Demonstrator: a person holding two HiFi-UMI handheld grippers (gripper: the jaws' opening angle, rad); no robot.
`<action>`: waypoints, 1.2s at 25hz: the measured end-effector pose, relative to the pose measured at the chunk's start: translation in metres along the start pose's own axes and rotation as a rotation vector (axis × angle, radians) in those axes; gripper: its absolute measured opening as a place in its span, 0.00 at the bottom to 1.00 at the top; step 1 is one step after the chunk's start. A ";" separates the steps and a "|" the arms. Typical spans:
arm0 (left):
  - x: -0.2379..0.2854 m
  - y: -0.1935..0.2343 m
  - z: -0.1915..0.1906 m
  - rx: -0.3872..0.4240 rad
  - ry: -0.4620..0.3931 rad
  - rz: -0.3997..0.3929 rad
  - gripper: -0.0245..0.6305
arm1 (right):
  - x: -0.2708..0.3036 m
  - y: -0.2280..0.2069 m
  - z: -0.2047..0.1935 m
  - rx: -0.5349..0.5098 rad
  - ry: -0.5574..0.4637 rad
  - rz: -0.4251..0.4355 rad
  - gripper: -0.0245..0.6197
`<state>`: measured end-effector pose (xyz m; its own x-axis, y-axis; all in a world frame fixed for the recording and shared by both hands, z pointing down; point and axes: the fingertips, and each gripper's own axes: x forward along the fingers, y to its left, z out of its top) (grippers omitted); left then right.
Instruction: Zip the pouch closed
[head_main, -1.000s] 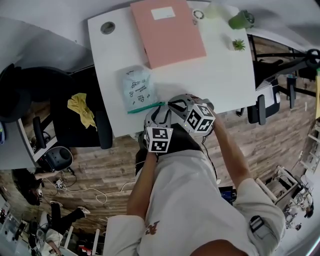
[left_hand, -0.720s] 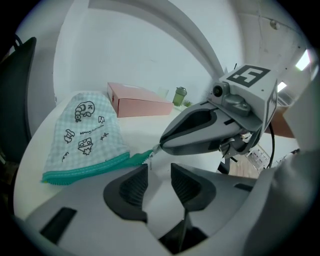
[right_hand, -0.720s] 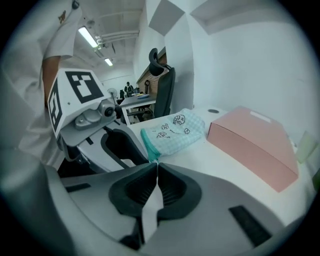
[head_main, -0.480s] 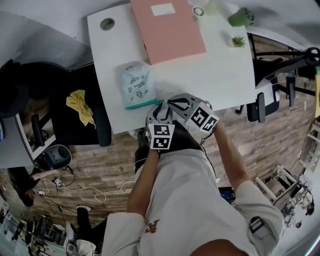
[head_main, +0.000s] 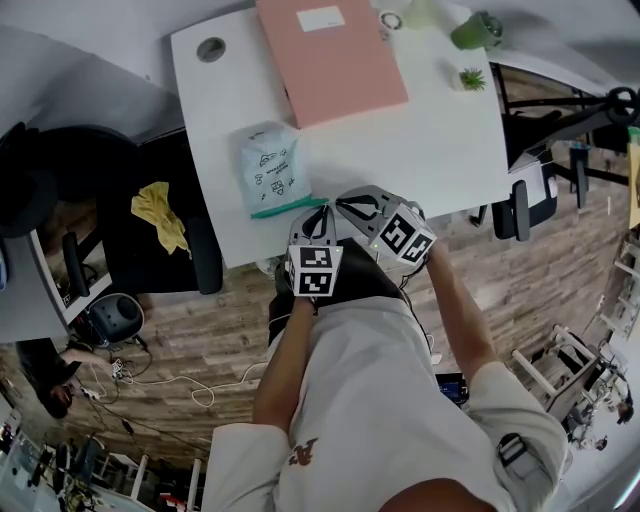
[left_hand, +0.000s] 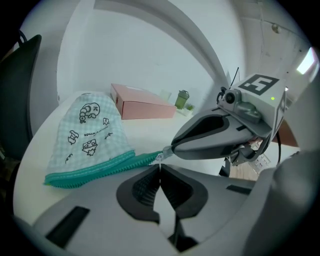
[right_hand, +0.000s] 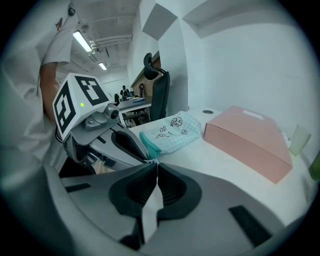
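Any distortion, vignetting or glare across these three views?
Head view: fisheye bends the white desk edges; evenly lit, sharp. Left gripper view: dark vignette corners, checked pouch sharp. Right gripper view: same vignette, pink box slightly soft, ceiling lights blown out.

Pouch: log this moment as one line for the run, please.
pouch: flat on table, teal zipper edge toward grippers | left gripper: shut at zipper end | right gripper: shut at zipper end | hold: unclear
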<state>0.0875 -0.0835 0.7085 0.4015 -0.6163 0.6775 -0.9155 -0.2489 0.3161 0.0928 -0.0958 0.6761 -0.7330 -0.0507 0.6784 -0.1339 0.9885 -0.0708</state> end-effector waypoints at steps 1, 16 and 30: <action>0.000 0.000 -0.001 0.003 0.002 -0.007 0.03 | 0.000 0.001 -0.003 0.004 0.013 -0.002 0.05; -0.004 0.001 -0.010 0.013 0.038 -0.017 0.03 | 0.003 0.004 -0.016 0.015 0.069 -0.007 0.05; -0.005 0.007 -0.010 0.014 0.042 -0.006 0.03 | 0.003 0.007 -0.013 -0.031 0.096 -0.034 0.05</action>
<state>0.0797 -0.0748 0.7136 0.4074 -0.5830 0.7029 -0.9132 -0.2628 0.3114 0.0983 -0.0872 0.6876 -0.6606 -0.0714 0.7473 -0.1353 0.9905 -0.0249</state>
